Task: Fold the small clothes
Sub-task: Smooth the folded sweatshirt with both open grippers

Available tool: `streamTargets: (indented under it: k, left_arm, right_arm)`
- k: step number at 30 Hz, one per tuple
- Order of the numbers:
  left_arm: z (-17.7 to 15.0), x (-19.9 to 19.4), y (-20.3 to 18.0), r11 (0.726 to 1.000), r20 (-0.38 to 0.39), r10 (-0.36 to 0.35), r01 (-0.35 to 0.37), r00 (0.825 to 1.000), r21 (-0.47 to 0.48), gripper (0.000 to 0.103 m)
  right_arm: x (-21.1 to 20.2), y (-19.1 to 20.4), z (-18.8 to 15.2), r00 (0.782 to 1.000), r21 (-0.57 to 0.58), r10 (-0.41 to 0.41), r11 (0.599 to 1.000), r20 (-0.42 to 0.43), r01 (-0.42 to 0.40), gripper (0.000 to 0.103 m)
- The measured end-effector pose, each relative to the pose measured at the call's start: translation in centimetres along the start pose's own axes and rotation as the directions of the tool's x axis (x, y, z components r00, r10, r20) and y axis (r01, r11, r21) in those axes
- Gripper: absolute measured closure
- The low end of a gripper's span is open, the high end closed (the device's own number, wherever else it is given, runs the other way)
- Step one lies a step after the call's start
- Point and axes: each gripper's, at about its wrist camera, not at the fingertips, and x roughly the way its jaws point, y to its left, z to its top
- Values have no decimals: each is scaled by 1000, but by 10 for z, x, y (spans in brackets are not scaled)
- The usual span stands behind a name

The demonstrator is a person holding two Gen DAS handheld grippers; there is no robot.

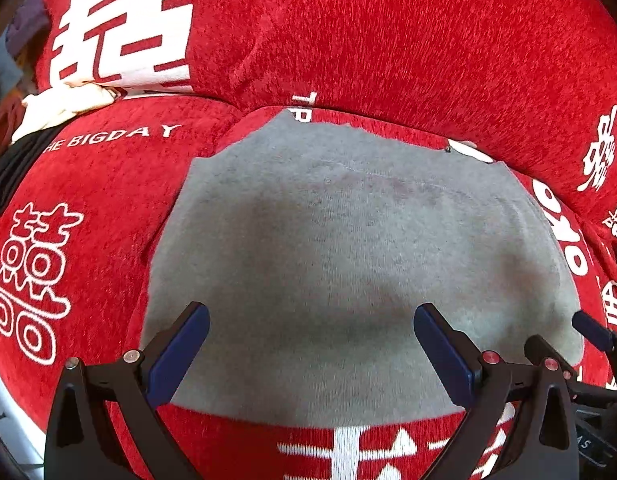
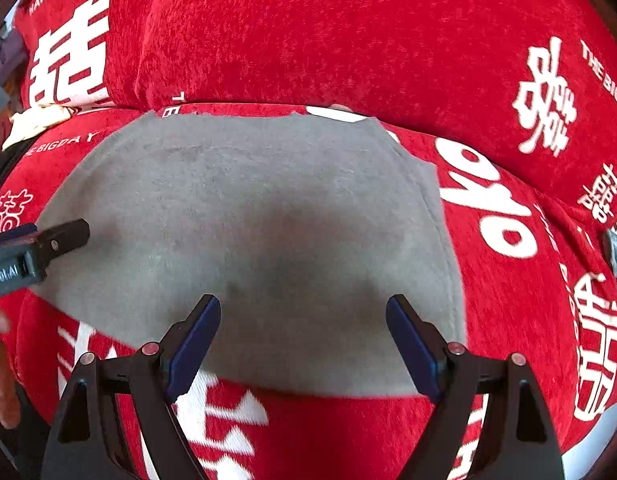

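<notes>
We are looking from two wrist cameras, each one facing steeply down along its own blue-padded fingers [image 1: 190,344] onto the gray cloth [image 1: 348,260] on the red printed cover [image 1: 388,40]. Both are sitting close above it — the cloth is filling the middle of each view. The views are sharing the same cloth, and each is catching the other gripper at its edge.

One grey garment [image 1: 348,272] lies flat on one red printed cover [image 1: 388,40]. Two grippers are present: left gripper [image 1: 312,324] and right gripper [image 2: 304,316]. One heap of other clothes [image 1: 48,108] sits at the left edge.
</notes>
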Motion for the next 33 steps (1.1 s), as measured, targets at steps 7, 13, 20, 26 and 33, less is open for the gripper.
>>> streamTargets:
  k: [7,13,20,26,33]
  left_arm:
    - [14,34,-4,999,-32,35,-34,999,23,0]
    - [35,51,1,999,-38,42,-41,998,27,0]
    - [63,69,-1,998,-48,63,-62,997,28,0]
    - [84,86,3,999,-72,53,-53,996,2,0]
    - [108,100,8,994,-156,72,-84,985,-71,0]
  right_arm:
    - [42,-7,30,997,69,25,997,-72,-20,16]
    - [69,-22,58,995,113,11,994,-97,0,14]
    - [96,-28,87,992,115,-16,993,-122,30,1]
    - [111,-34,103,993,129,1,992,-121,14,0]
    - [122,-39,118,987,134,1,991,-159,20,0]
